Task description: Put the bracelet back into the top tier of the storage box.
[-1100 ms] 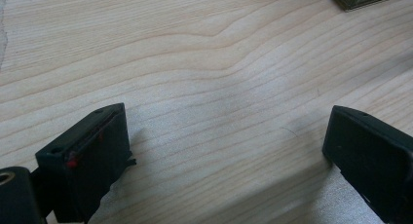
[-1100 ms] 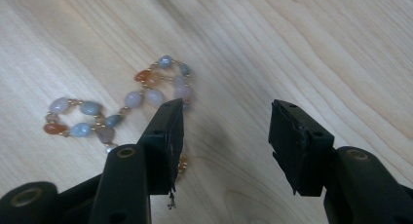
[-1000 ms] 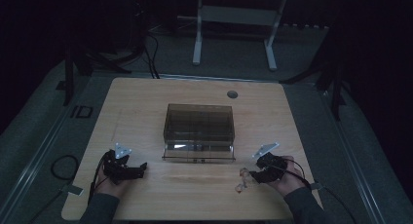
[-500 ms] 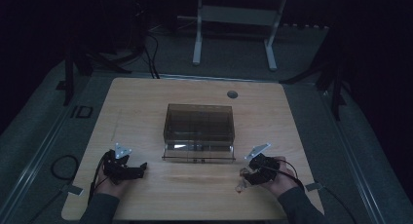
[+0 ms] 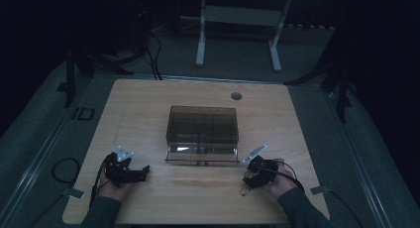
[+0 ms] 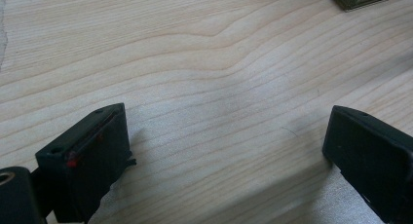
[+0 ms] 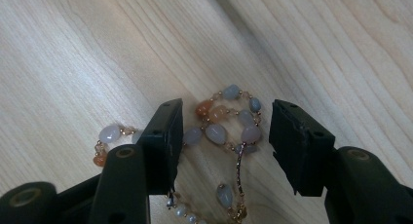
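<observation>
While unclamped — bead necklace (image 7: 229,131) between jaws

Both hand-held grippers: left (image 5: 140,171), right (image 5: 246,181), black w/ blocky jaws, grey triangular top plates, black cables; dark sleeves.

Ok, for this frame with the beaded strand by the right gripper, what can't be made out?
- Beaded strand: the right gripper view's bottom edge and a jaw cut it off, so its full length is unknown.
- The same strand in the high view is too small and dark to read.
- Tinted box: contents lost in darkness in the high view.
- Box corner in the left gripper view: cut off by the top edge.
</observation>
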`<state>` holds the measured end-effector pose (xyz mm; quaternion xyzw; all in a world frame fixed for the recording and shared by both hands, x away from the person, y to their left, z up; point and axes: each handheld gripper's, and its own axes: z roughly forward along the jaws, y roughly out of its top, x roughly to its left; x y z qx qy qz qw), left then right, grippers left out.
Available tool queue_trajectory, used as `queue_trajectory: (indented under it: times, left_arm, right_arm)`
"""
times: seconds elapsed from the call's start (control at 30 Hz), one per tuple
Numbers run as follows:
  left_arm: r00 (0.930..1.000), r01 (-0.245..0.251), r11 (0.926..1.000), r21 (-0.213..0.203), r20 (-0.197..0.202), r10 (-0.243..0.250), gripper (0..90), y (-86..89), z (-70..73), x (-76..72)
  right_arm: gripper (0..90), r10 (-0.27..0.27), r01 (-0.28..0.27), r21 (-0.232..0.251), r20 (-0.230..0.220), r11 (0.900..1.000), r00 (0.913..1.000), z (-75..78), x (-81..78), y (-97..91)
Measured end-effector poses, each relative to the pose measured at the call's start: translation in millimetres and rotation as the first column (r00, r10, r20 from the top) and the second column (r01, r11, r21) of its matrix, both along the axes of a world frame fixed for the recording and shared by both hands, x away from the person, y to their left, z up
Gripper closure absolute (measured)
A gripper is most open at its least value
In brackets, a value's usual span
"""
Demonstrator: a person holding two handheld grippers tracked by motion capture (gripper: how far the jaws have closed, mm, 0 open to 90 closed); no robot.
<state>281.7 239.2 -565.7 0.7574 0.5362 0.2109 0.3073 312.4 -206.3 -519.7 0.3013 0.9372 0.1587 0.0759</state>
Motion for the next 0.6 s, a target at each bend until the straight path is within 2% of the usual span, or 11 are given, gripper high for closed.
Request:
queue_trajectory:
  times: [0.3,0.6]
  left_arm:
    - [1.0,0.0,1.0,0.0,0.0,0.0,3.6,0.0,0.0,0.0]
    - [1.0,0.0,1.0,0.0,0.0,0.0,3.6,0.0,0.0,0.0]
  right_arm:
    - [47.4,-0.011,0.011,-0.006,-0.019,0.9999,0.9998,-3.1,3.5,-0.4]
    - [57.7,-0.014,0.013,-0.016,-0.052,0.9998,0.9986,-1.5,6.7,-2.2]
